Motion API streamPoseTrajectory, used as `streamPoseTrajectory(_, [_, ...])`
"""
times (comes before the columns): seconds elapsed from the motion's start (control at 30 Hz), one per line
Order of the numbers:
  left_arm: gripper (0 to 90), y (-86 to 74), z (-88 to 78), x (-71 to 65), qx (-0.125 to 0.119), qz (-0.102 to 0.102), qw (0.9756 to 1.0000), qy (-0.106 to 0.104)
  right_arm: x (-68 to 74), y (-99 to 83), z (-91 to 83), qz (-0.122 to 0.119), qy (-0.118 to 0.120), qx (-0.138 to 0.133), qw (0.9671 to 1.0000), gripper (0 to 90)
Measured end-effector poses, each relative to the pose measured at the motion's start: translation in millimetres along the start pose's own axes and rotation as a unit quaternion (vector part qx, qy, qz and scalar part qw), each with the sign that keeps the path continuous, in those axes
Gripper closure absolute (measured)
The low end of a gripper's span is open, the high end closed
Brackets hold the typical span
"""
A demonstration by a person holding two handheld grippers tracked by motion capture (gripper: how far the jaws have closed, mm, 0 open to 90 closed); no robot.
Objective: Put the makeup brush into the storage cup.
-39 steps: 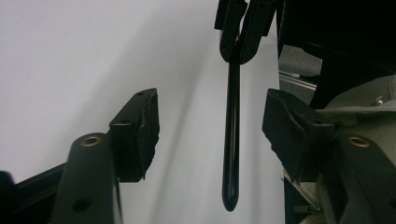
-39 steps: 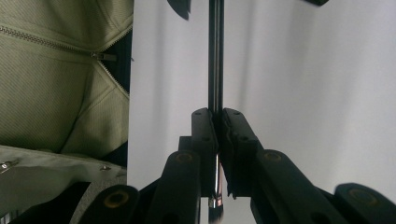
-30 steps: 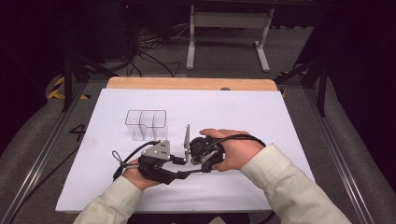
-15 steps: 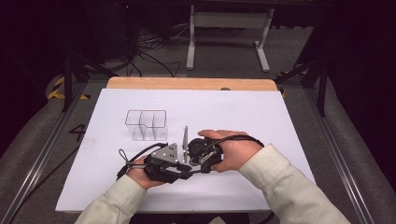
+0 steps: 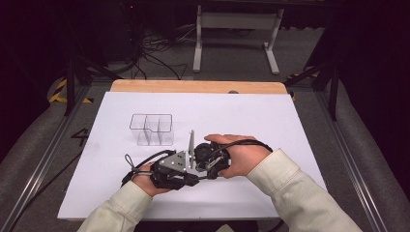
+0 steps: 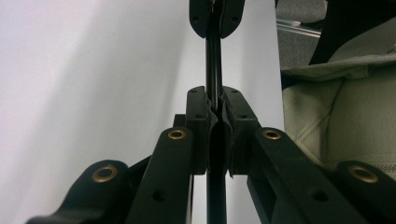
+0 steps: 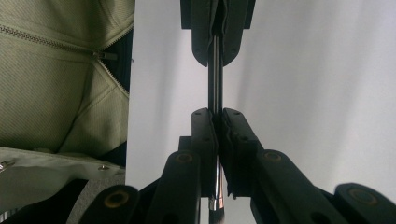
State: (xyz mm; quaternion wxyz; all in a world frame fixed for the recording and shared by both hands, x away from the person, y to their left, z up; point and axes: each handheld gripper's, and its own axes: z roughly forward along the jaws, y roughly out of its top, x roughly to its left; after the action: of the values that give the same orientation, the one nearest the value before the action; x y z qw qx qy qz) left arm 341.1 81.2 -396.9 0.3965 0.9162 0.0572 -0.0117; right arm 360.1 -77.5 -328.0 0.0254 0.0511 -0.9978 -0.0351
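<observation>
1. Closest to me, the person's two hands sit together near the front edge of the worktop [image 5: 270, 125]. The left gripper [image 5: 191, 175] and the right gripper [image 5: 196, 157] face each other, nearly touching.
2. Both sets of jaws are clenched on one thin dark rod [image 6: 214, 60]. In the left gripper view the rod runs from its own jaws into the opposite pair, and the right gripper view [image 7: 215, 70] shows the same from the other side. What the rod is, I cannot tell.
3. The risk, as I judge it: with two rigid grips on one slender piece, any twist or pull between the hands could bend it or drag it through the pads. Releasing one side carelessly could let it swing or drop.
4. Just beyond the hands stands a clear divided organiser [image 5: 152, 128], apparently empty; a stray swing could knock it.
5. The worktop is covered in plain white, with a wooden strip along its far edge.
6. Farther off, the room is dark, with cables on the floor and a grey metal stand [image 5: 237, 21].
</observation>
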Motion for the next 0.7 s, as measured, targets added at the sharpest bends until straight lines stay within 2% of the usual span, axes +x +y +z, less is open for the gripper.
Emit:
streamPoseTrajectory(0.43, [83.0,1.8,5.3,-2.4,0.021,0.015,0.9996,0.008,0.5,-0.9,-1.8,0.001,0.003,-0.003,1.0,84.3])
streamPoseTrajectory(0.7, [83.1,2.1,9.4,-3.6,0.035,0.01,0.9993,0.008,0.7,0.2,1.2,0.0,0.006,0.004,1.0,84.3])
